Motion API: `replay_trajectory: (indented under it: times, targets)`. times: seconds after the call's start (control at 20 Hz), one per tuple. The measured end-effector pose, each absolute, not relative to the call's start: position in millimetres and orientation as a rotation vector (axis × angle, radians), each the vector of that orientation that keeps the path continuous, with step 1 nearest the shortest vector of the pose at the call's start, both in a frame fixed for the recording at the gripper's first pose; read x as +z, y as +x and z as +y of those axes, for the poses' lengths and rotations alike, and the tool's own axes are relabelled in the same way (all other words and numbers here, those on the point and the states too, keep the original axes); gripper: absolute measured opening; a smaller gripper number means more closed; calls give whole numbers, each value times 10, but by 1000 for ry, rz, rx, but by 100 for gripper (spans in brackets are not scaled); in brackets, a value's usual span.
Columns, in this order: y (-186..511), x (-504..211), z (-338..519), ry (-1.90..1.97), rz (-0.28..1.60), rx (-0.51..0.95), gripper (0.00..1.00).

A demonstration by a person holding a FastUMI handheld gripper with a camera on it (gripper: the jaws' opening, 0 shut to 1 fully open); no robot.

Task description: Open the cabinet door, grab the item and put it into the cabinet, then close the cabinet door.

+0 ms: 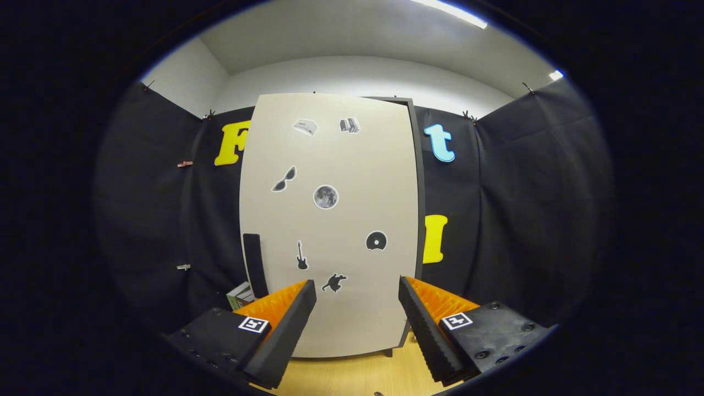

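Tongs (357,286) level, fingers spread wide and holding nothing — facing the closed cabinet door (330,220). Dark handle (254,264) beyond the left finger; bare desk (352,377) lies between.

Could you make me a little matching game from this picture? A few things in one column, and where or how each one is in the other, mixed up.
Things:
1. cabinet door
2. door handle
3. small box
4. tool

Descriptions:
A. dark upright bar near the door's left edge
B. open, nothing between its fingers
C. shut, dotted with stickers
D. on the table left of the cabinet, partly hidden behind a finger

Pairs: 1-C, 2-A, 3-D, 4-B
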State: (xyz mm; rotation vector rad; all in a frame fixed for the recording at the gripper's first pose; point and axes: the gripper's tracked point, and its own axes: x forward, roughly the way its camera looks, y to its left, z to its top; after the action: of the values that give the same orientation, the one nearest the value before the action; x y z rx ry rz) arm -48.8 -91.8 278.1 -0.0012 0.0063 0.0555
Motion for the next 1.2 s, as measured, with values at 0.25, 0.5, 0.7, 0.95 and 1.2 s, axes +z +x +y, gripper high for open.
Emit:
replay_trajectory:
  times: [0.25, 0.5, 0.7, 0.95, 1.2]
  targets:
    - [-499, 2769, -878, -3, 9, 54, 98]
    - [-479, 2796, -763, -6, -9, 79, 98]
    - [-417, 2817, -672, -10, -24, 98, 98]
    - [-335, 2722, -590, -11, 6, 114, 98]
    - [-219, 2680, -662, -62, -7, 81, 98]
